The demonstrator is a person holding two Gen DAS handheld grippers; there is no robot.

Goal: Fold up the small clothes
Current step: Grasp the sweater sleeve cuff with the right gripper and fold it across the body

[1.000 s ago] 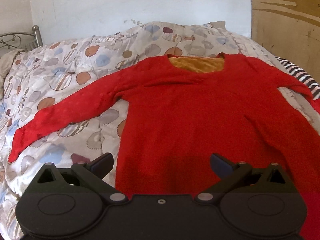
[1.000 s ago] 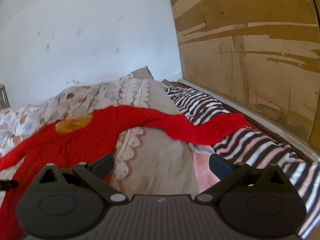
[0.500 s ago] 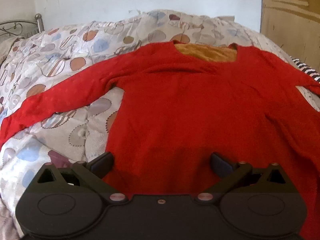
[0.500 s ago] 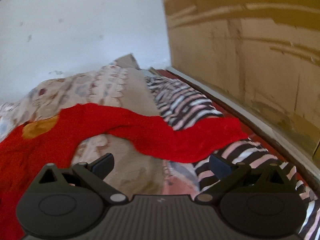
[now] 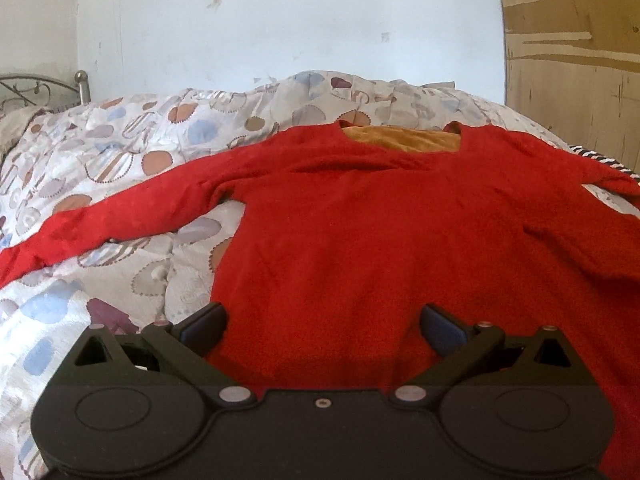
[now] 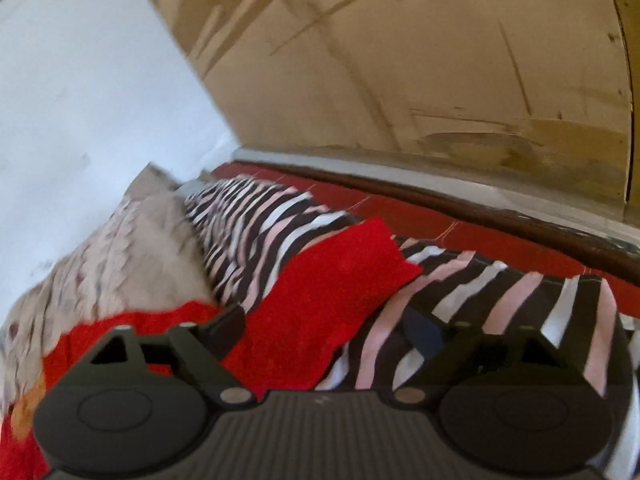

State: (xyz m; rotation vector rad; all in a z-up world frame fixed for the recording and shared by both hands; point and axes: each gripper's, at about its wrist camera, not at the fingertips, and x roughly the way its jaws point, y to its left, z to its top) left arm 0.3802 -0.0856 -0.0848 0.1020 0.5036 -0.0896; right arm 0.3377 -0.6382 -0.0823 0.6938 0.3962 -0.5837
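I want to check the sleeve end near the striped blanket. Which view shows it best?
Right wrist: the sleeve end lies on the striped blanket, just ahead of the open right gripper. Left wrist shows only its start at the frame edge.

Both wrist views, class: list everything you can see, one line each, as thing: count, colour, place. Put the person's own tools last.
Sweater: one, red with an orange-yellow inner lining at the neck, spread flat on the quilt, sleeves out to both sides.
Right sleeve end: one, red, lying on the striped cloth.
Quilt: one, pale with brown, blue and grey rounds, covering the bed.
Striped cloth: one, black, white and pink, beside the board.
Bed rail: one, grey metal, far left.
Wall: one, white, behind the bed.
Board: one, tan wood, to the right.
Left gripper: one, black, open above the sweater's hem.
Right gripper: one, black, open over the sleeve, jaws just been closing.
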